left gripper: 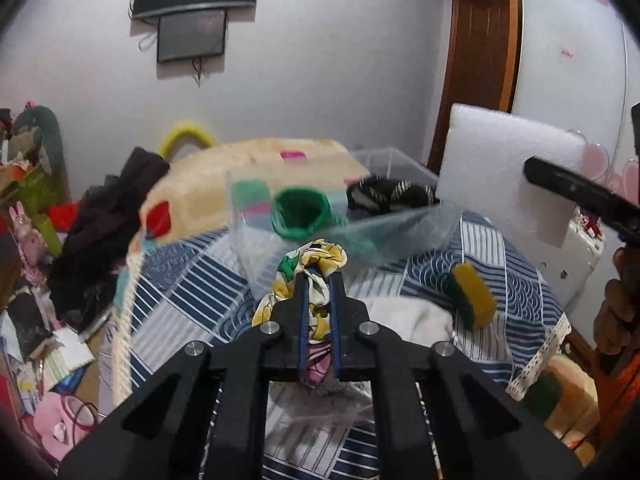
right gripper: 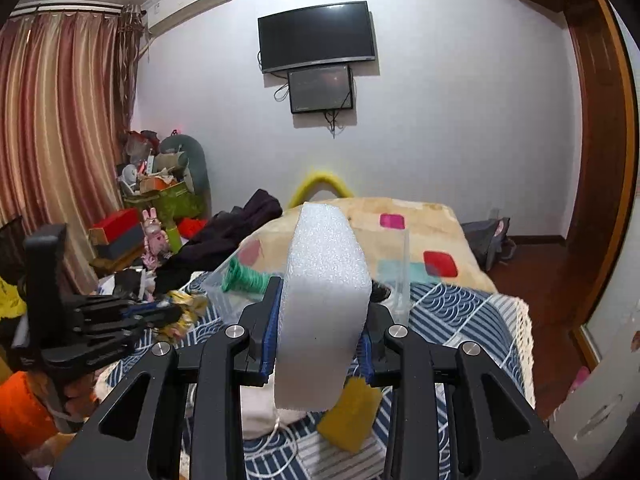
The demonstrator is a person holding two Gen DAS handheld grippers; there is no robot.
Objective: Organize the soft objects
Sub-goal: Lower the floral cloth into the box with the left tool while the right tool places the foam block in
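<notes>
My left gripper (left gripper: 319, 276) is shut on a yellow, white and green patterned cloth (left gripper: 316, 258), held above the bed just in front of a clear plastic bin (left gripper: 256, 248). The bin holds a green knitted item (left gripper: 299, 213) and a black-and-white item (left gripper: 390, 195). My right gripper (right gripper: 322, 312) is shut on a thick white foam block (right gripper: 324, 304), held upright above the bed; the block also shows in the left wrist view (left gripper: 500, 176). A yellow-green sponge (left gripper: 472, 294) and a white cloth (left gripper: 408, 318) lie on the striped blue bedspread (left gripper: 192, 292).
A beige patchwork blanket (right gripper: 404, 236) lies behind the bin. Dark clothes (left gripper: 108, 216) are heaped at the bed's left. Clutter and toys (right gripper: 156, 200) fill the left floor. A TV (right gripper: 316, 36) hangs on the wall. A wooden door frame (right gripper: 600, 140) stands right.
</notes>
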